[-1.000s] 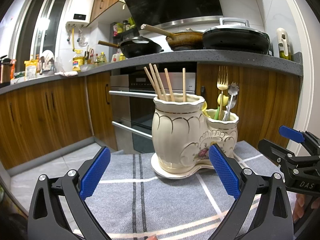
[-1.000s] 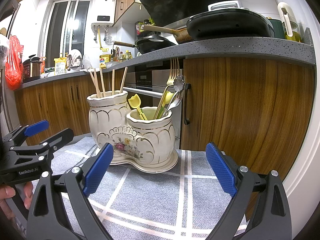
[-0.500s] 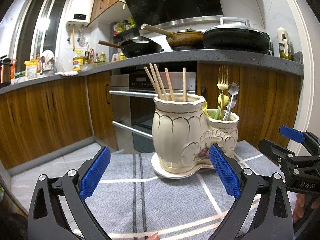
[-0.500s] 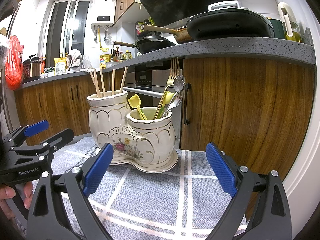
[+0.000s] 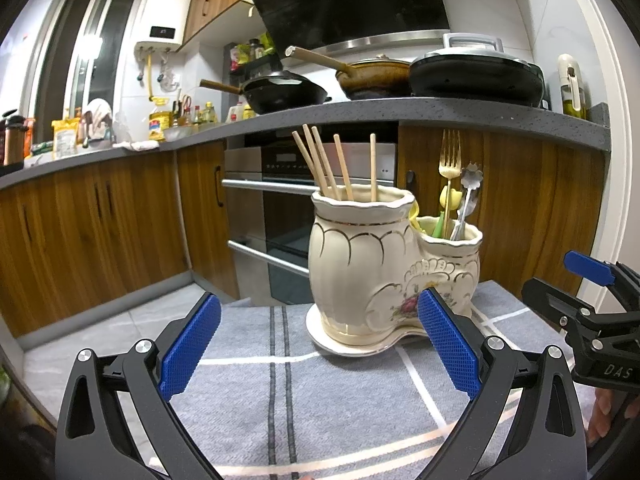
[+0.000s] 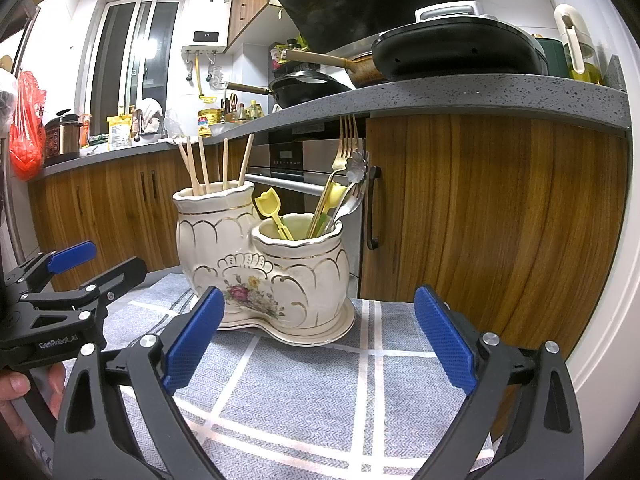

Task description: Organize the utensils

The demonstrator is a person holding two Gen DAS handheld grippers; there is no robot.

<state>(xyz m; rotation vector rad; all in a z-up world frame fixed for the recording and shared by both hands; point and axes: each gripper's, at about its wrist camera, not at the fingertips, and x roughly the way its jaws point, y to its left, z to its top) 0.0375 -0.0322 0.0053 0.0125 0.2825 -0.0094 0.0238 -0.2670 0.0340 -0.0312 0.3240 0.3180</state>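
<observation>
Cream ceramic double-pot utensil holder with gilt scallops and a painted rose [image 5: 394, 264] stands on its own saucer-like base on a grey cloth with white and dark stripes [image 5: 280, 392], ahead of both tools. Its taller pot holds five pale wooden chopsticks [image 5: 332, 168], upright to slightly splayed. The shorter pot holds a gold metal fork [image 6: 347, 140], a silver flower-ended spoon [image 6: 357, 166] and yellow plastic tulip-topped picks [image 6: 272, 210].

Left gripper [image 5: 318, 350]: jaws spread wide, nothing between the blue pads, poised short of the holder. Right gripper [image 6: 320, 344]: likewise fully spread and empty, short of the holder on the shorter-pot side.

Assessment: no loose utensil is visible on the cloth; sorting appears complete or not begun, and which cannot be told.

Recommendation, should an item need moving: approach from above, close on the exposed shaft well clear of the rim, and lift straight up so neighbouring pieces are not dragged. The holder is probably top-heavy and may slide on the cloth; steadying its body with the free gripper is advisable. Thin chopsticks may twist between the pads
</observation>
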